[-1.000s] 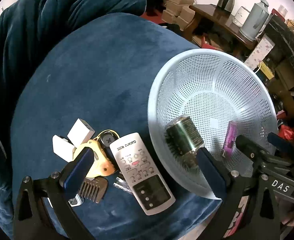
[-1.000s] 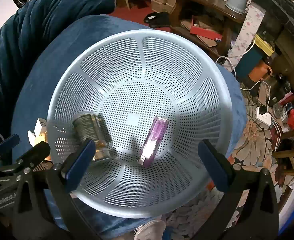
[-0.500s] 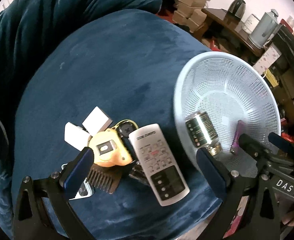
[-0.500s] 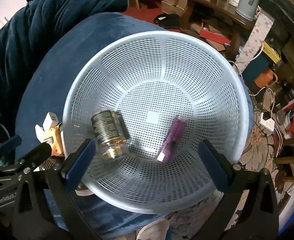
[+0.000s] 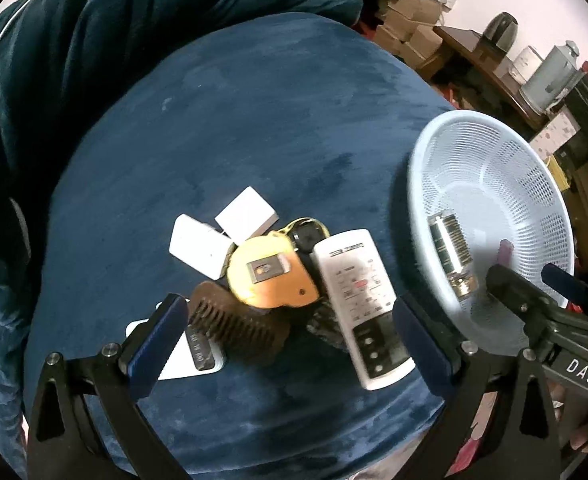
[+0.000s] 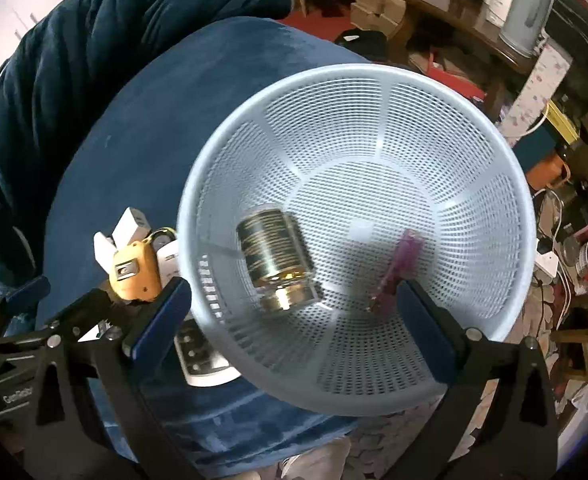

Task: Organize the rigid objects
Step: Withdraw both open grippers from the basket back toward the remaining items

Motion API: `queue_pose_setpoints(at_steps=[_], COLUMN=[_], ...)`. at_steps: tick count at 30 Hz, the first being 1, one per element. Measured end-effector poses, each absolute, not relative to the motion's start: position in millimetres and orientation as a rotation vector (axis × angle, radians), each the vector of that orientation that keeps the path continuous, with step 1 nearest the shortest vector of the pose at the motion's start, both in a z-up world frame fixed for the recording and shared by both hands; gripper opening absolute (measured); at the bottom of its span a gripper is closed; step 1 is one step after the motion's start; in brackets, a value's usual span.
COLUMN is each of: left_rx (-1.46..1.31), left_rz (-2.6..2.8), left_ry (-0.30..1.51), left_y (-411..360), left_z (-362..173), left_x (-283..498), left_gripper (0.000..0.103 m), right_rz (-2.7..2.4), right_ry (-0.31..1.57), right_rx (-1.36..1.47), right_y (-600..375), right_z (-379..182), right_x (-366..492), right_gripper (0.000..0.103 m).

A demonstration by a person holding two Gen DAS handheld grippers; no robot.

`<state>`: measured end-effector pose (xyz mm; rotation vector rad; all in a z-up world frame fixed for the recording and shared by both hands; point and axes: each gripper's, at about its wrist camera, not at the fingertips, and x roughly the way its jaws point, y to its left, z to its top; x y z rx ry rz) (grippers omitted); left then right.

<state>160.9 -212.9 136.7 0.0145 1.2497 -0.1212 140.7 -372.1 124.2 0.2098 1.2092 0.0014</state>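
on the blue velvet cushion (image 5: 254,120), a pale blue mesh basket (image 5: 533,184) sits at one edge and serves as the anchor for everything else. inside the basket a dark metal can (image 6: 274,252) lies on its side against the wall nearest the clutter, and a purple lighter-like piece (image 6: 397,268) lies on the basket floor a little apart from the can. just outside the basket rim, on the cushion, a white remote control (image 5: 357,304) lies face up. touching the remote on the side away from the basket is a yellow tape measure (image 5: 270,276), with a black key fob (image 5: 307,236) tucked between them. farther from the basket are two white blocks (image 5: 222,236), a brown comb (image 5: 234,324) and a flat white device (image 5: 190,356) partly under the comb.

the left gripper (image 5: 290,340) hangs over the clutter beside the basket, fingers spread wide and holding nothing. the right gripper (image 6: 294,320) hangs over the basket's near rim, likewise spread wide and empty, with the can between its fingers in view but untouched.
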Motion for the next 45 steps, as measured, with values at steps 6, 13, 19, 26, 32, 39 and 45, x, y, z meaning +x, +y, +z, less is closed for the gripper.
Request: queue_pose_setpoints(at_steps=[6, 13, 19, 26, 32, 39, 45], left_rx=[-0.001, -0.007, -0.032, -0.069, -0.094, -0.085, -0.114], left_rz=[-0.113, -0.106, -0.087, -0.059, -0.038, -0.018, -0.001], left_ry=[1.247, 1.250, 1.253, 1.264, 1.283, 1.302, 1.343], left_y=[-199, -185, -164, -140, -121, -98, -76], left_z=[139, 138, 137, 132, 126, 116, 103], left_x=[158, 154, 152, 150, 149, 147, 143], left_gripper=[0.102, 0.102, 0.102, 0.102, 0.102, 0.102, 0.102], right_rz=[0.014, 0.007, 0.024, 0.044, 0.062, 0.109, 0.142], right_ry=[1.220, 1.230, 1.224, 1.223, 1.221, 1.220, 1.227], right_rx=[0.181, 0.169, 0.144, 0.109, 0.085, 0.027, -0.012], right_y=[-359, -352, -338, -322, -307, -283, -264], right_z=[124, 124, 126, 128, 128, 127, 123], right_x=[139, 142, 143, 146, 148, 148, 149], right_gripper=[0.103, 0.103, 0.103, 0.103, 0.103, 0.103, 0.103])
